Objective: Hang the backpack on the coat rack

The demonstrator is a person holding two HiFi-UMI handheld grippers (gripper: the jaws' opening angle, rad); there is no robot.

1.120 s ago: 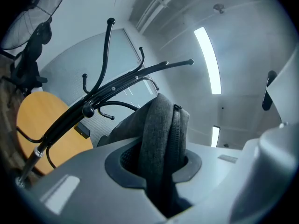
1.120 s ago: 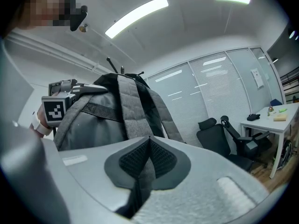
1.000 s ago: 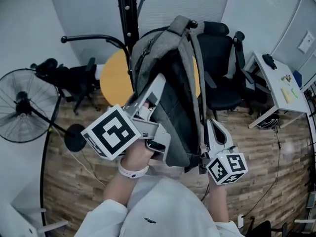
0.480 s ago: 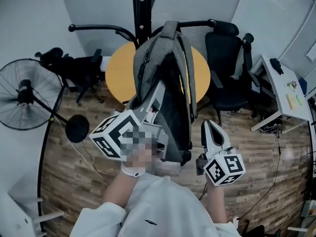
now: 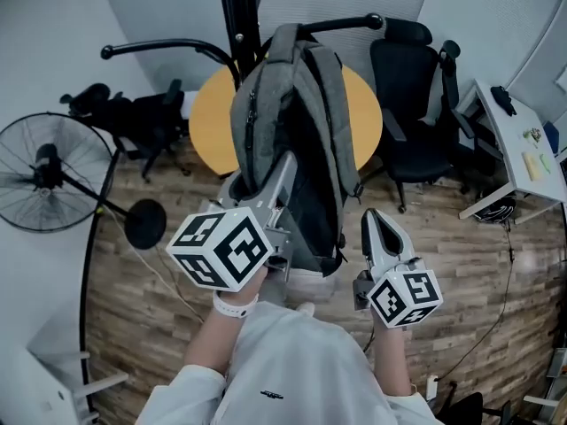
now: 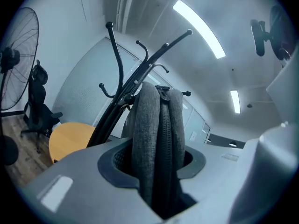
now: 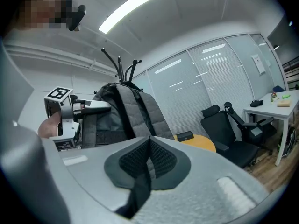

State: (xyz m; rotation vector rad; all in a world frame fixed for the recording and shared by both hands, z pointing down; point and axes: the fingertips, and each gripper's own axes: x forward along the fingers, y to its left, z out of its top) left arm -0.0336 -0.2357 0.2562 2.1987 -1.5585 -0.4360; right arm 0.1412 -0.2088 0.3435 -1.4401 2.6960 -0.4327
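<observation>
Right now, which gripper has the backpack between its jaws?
The left gripper: the grey backpack runs between its jaws, which have just been opening. The right gripper is shut on nothing, beside it.

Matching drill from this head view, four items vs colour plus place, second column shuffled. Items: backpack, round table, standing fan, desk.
1. backpack
2. round table
3. standing fan
4. desk

A. white, at the right edge
B. grey, up against the coat rack
C. yellow top, behind the backpack
D. black, on the floor at the left

Pairs: 1-B, 2-C, 3-D, 4-A
</observation>
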